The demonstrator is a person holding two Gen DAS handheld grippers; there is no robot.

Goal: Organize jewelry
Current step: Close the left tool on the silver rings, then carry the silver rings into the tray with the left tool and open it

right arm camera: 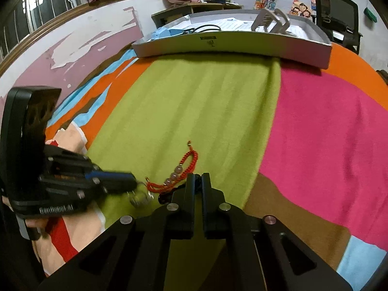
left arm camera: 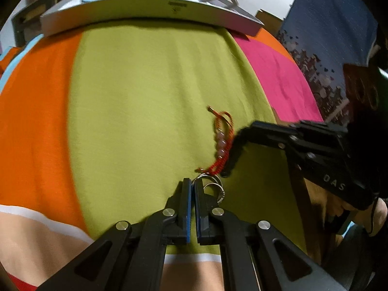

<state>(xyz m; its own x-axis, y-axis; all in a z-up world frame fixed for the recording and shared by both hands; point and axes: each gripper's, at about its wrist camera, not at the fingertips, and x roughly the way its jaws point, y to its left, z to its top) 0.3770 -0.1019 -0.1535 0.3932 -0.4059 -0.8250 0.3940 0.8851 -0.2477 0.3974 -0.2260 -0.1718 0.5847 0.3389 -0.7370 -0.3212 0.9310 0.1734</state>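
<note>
A red braided bracelet (left arm camera: 223,143) (right arm camera: 180,168) with pink beads lies on the green stripe of the cloth (left arm camera: 145,97). My left gripper (left arm camera: 192,181) (right arm camera: 134,184) is shut on a set of silver rings (left arm camera: 214,188) (right arm camera: 139,197), which hang just by the bracelet's near end. My right gripper (right arm camera: 197,177) (left arm camera: 225,169) comes in from the right, its tips beside the bracelet's beads. It is shut, with a dark cord (right arm camera: 166,197) showing between its pads and under its left finger. Whether the bracelet touches the rings is unclear.
A shallow grey tray (left arm camera: 150,9) (right arm camera: 230,43) with papers, a blue item and a metal rack sits at the far edge. The cloth has orange (left arm camera: 36,109) and pink (right arm camera: 327,133) stripes. A hand (left arm camera: 363,213) holds the right gripper. A black chair (right arm camera: 337,12) stands far right.
</note>
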